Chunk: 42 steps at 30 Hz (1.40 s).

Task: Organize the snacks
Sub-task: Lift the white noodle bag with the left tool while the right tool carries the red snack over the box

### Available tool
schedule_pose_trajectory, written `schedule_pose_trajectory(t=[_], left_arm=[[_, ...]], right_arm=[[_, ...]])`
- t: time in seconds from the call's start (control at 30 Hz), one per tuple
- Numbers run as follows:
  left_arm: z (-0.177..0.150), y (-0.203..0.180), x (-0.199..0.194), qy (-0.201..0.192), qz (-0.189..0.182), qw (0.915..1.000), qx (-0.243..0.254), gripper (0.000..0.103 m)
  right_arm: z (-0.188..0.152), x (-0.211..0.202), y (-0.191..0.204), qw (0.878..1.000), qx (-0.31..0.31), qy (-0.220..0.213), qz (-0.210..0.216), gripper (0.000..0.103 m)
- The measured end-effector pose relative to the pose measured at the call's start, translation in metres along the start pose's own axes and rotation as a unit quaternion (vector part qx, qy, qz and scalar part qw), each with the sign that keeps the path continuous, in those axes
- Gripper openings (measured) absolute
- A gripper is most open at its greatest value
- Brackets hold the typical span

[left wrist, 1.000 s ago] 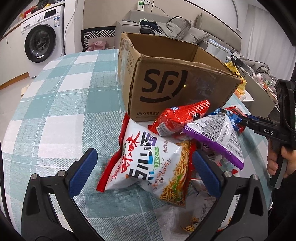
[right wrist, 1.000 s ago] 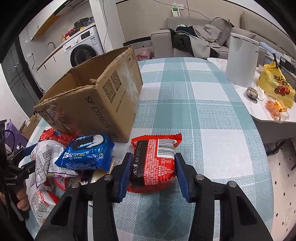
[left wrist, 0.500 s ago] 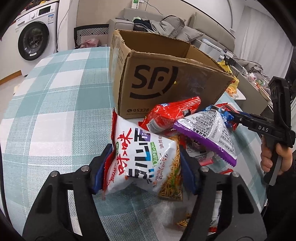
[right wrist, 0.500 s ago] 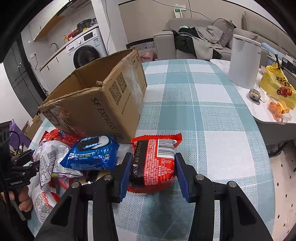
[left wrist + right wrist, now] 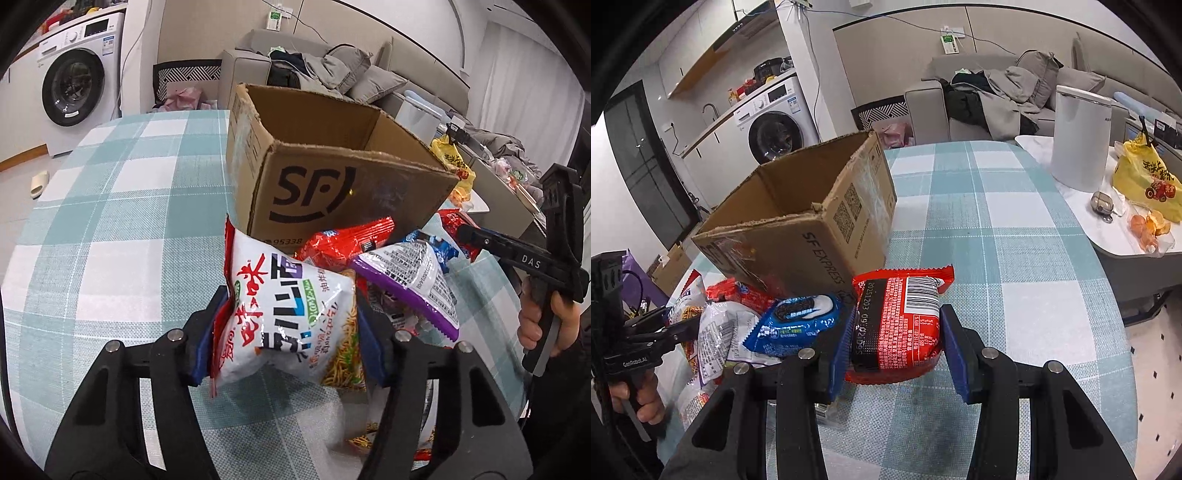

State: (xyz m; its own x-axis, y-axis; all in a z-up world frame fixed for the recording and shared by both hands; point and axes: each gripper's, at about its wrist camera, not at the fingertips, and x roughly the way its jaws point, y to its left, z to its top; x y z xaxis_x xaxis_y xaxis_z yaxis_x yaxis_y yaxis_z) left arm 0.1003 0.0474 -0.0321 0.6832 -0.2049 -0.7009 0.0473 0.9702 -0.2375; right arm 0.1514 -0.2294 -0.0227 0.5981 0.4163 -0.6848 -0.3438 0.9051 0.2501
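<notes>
— Right, state of the two tools?

— Left tool (image 5: 284,332): jaws closing, the white noodle bag (image 5: 288,314) between them, both blue pads pressed into its sides, the bag bulging. Right tool (image 5: 892,350): clamped on the red snack pack (image 5: 897,325), barcode side up.

— Where do the snacks sit?

— The remainder lie heaped on the checked counter (image 5: 110,206), against the front of the open cardboard box (image 5: 332,184). A purple-edged bag (image 5: 410,280) and a blue cookie pack (image 5: 798,325) rest on the heap.

— Why held so?

— My judgement: both packs are gripped across their width so they can be carried over the rim and dropped in. The box stands just behind the heap, flaps open, which suits that.

— Do the views differ?

— Yes. The left view looks into the box; what shows of its interior is bare, the floor being hidden. It also shows the right tool from the side with a hand (image 5: 546,325) on its grip. The right view shows the box's side and, beyond the counter, a white bin (image 5: 1078,136) and yellow bag (image 5: 1145,181).
</notes>
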Motion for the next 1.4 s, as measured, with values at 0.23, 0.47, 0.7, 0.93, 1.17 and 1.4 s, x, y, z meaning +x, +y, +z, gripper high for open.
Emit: schedule_pose_trajectory(t=[0.23,0.47,0.7,0.93,1.17,1.4], left_arm=[[0.005,0.004,-0.016,-0.020,0.008,0.9998,-0.006,0.060],[0.009,0.005,-0.032,-0.039,0.014,0.9991,-0.010,0.060],[0.014,0.002,-0.051,-0.062,0.014,0.9979,-0.012,0.060],[0.018,-0.008,-0.069,-0.087,0.021,0.9960,-0.004,0.060],[0.023,-0.018,-0.079,-0.101,0.024,0.9946,0.002,0.060],[0.035,-0.025,-0.086,-0.116,0.022,0.9930,0.002,0.060]], right_arm=[[0.003,-0.010,0.000,1.000,0.005,-0.019,0.000,0.046],[0.006,-0.019,-0.005,0.999,0.017,-0.036,-0.003,0.046],[0.008,-0.030,-0.001,0.999,0.013,-0.050,-0.001,0.046],[0.011,-0.041,0.007,0.998,0.010,-0.066,0.001,0.046],[0.015,-0.055,0.017,0.997,0.003,-0.083,0.010,0.046],[0.019,-0.059,0.033,0.995,-0.010,-0.091,0.025,0.046]])
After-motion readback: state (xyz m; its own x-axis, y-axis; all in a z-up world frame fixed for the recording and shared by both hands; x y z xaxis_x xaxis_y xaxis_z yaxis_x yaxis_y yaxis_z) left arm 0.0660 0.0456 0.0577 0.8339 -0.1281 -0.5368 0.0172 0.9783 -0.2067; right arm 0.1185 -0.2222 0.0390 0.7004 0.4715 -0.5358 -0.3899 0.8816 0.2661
